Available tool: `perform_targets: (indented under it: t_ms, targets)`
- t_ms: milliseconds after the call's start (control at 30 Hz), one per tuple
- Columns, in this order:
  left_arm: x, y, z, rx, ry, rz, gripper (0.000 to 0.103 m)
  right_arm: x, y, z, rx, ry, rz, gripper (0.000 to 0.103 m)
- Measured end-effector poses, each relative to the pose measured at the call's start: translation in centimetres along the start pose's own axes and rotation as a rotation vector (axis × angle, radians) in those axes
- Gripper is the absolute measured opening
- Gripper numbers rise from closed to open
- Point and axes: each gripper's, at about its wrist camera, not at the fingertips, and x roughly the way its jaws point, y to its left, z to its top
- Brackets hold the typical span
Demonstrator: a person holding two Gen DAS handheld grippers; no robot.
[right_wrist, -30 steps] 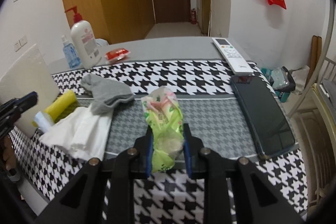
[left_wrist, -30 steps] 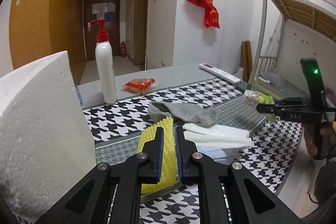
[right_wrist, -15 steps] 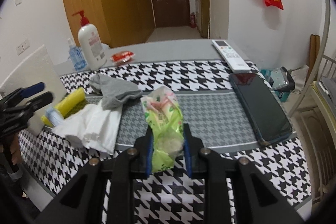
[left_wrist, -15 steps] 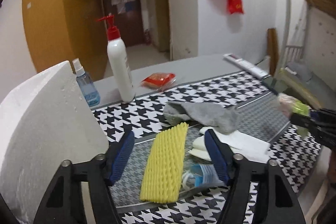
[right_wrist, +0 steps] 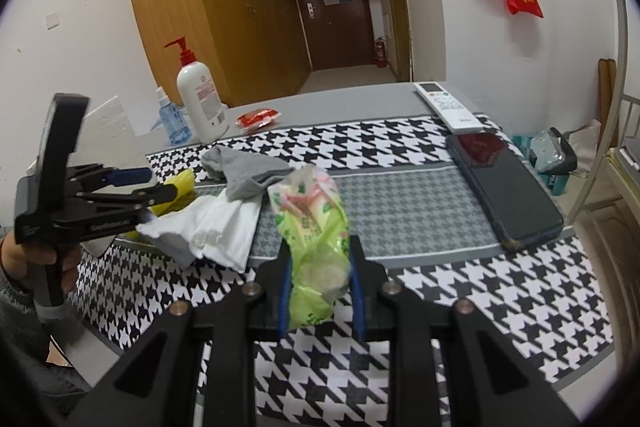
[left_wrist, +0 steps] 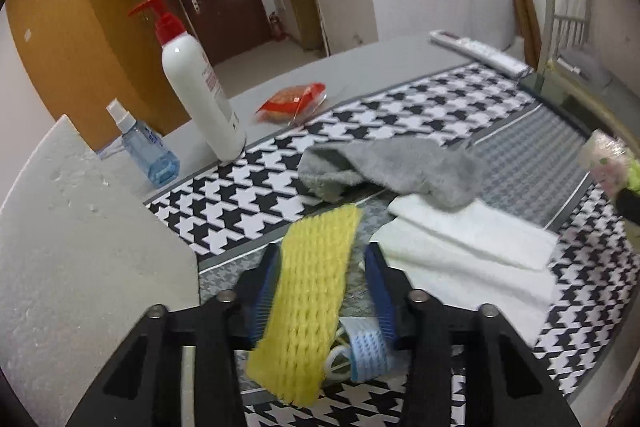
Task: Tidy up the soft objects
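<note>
While the left gripper [left_wrist: 322, 281] hangs with its jaws spread around the yellow foam net [left_wrist: 310, 301] on the houndstooth mat [left_wrist: 256, 199], a white foam block [left_wrist: 80, 259] crowds its left side. Folded white cloth [left_wrist: 468, 247] and a grey sock [left_wrist: 396, 167] lie just right. Only the right wrist view shows the right gripper [right_wrist: 320, 287] pinching a green packet [right_wrist: 312, 227] above the mat's near edge, beside open mat and a dark phone [right_wrist: 504, 187].

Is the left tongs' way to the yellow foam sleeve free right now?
Probably yes: the left tongs are open and already straddle the foam sleeve, with nothing lying over it; a blue-and-white item sits close beside it.
</note>
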Motion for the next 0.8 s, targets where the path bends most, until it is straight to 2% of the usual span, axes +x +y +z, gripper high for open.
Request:
perform_targets:
  t_ms: [67,133,233,400,600,667,733,800]
  targets:
    - [0.3,0.0,0.0,0.006,0.017,0.007,0.038,0.0,-0.1,-0.1,0.002,-0.001,0.004,0.028]
    - [0.5,0.2,-0.2,0.014,0.038,0.023,0.033,0.0,-0.1,-0.3,0.005,-0.004,0.014,0.028]
    - [0.4,0.6,-0.4,0.017,0.048,0.032,0.02,-0.1,0.0,-0.4,0.002,-0.011,0.03,0.028]
    - [0.6,0.9,-0.9,0.029,0.063,0.037,0.007,-0.2,0.0,-0.5,0.004,-0.019,0.044,0.028]
    - [-1.9,1.8,-1.8,0.005,0.001,0.021,0.007,-0.6,0.0,-0.7,0.003,-0.018,0.042,0.028]
    - [-2.2,2.3,-2.1,-0.002,-0.013,-0.011,0.008,-0.7,0.0,-0.8,0.001,-0.018,0.041,0.028]
    - [-2.1,2.6,-2.3,-0.011,-0.006,-0.019,0.012,-0.8,0.0,-0.9,0.001,-0.022,0.044,0.028]
    - [-1.8,2.7,-2.5,-0.015,-0.008,-0.025,0.024,-0.7,0.0,-0.9,0.005,-0.022,0.052,0.028]
